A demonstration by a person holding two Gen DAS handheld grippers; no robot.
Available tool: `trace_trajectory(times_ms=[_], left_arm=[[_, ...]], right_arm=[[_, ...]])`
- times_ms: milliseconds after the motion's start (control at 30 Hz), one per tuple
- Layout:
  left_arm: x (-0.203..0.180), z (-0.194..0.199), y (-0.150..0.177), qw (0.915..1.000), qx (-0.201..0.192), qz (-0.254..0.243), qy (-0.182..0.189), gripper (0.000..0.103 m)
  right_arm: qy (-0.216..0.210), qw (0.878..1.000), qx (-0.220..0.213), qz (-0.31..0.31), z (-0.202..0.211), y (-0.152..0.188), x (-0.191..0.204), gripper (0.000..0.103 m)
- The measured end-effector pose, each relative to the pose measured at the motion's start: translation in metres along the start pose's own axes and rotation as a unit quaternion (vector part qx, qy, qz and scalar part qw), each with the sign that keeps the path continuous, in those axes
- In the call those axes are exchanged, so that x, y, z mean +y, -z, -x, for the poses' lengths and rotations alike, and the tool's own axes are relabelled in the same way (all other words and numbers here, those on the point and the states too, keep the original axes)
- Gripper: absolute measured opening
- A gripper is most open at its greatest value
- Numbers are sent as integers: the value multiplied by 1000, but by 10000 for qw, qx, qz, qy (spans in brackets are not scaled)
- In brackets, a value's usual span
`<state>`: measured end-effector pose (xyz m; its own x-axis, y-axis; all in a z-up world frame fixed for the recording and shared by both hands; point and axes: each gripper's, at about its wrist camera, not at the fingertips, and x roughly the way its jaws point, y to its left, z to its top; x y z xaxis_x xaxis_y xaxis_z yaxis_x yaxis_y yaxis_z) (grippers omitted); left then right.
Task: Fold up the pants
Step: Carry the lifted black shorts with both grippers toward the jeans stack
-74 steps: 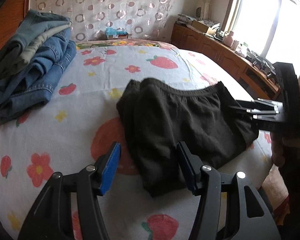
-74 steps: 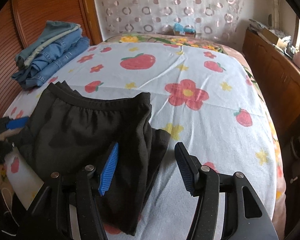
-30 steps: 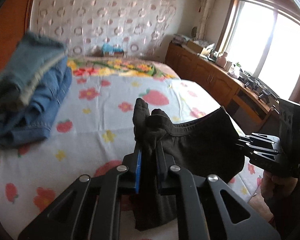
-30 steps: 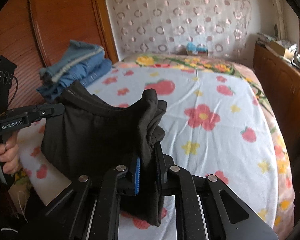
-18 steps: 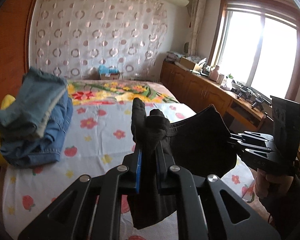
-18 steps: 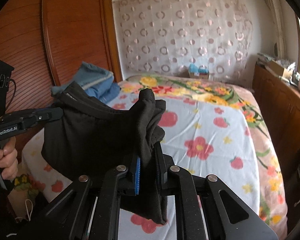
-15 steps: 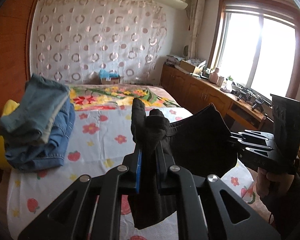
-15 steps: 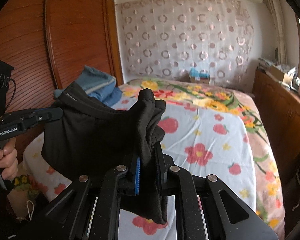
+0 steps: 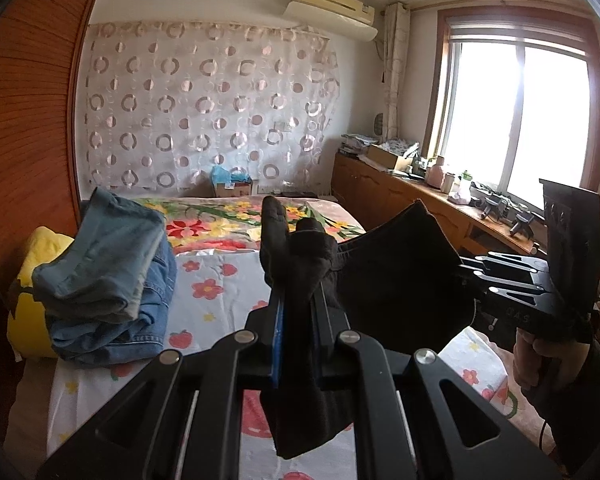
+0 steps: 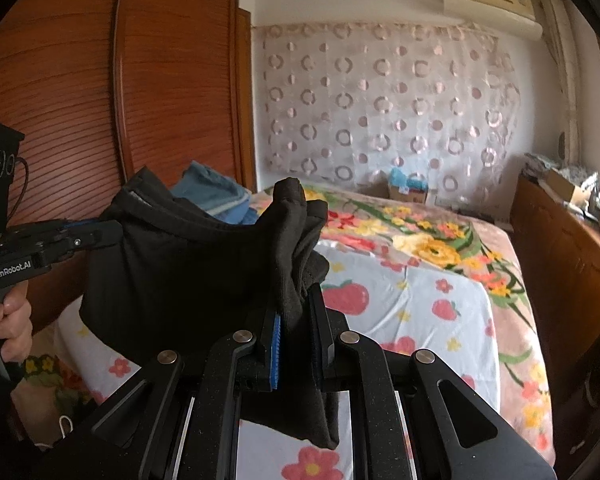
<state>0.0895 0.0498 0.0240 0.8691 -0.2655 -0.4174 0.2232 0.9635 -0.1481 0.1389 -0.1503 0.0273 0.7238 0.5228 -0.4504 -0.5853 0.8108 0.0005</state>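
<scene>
The black pants [image 9: 400, 280] hang in the air above the bed [image 9: 220, 280], stretched between the two tools, clear of the sheet. The left gripper [image 9: 298, 320] is clamped narrow on one bunched edge, cloth poking up past its tips and drooping below; its pads are mostly buried in fabric. The right gripper [image 10: 294, 320] pinches the opposite edge the same way. In each view the other tool's tips vanish into the cloth, and the garment's full shape cannot be made out. A hand [image 10: 8, 320] grips a handle at the left rim, partly cut off. Folded jeans [image 9: 108, 280] lie stacked beside a wooden wardrobe [image 10: 80, 100].
</scene>
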Motion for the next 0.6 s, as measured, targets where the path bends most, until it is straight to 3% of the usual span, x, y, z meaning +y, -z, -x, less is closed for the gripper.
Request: trace_trajectory(times_ms=[600], left_arm=[[74,-13,-6,9982,-83,343,-483,8]], right_arm=[[-385,9980,35,494,-89,-47,33,9]])
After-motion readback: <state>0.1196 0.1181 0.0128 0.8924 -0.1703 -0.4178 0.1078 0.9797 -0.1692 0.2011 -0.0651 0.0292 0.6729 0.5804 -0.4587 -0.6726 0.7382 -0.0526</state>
